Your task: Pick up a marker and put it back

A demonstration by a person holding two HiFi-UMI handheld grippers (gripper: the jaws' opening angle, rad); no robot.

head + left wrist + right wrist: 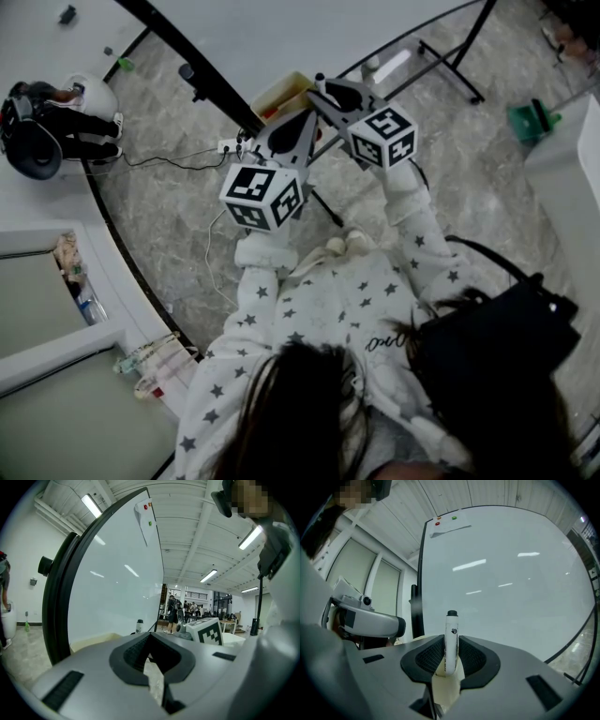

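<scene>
A white marker [451,637] with a black cap stands upright between the pads of my right gripper [451,652], which is shut on it. The whiteboard [511,573] fills the background right behind it. In the head view both grippers are held out level toward the whiteboard [281,28], the right gripper [330,90] slightly ahead of the left gripper [306,120]. The marker is hidden in that view. In the left gripper view my left gripper [151,645] looks shut with nothing in it. The board's edge [112,583] stands at its left and the right gripper's marker cube [207,631] at its right.
A cream tray [281,94] runs along the board's lower edge. The board's stand legs [450,56] spread over the marble floor, with a power strip and cable [230,145] nearby. A person [56,117] stands at far left. A black bag [497,337] hangs at my right side.
</scene>
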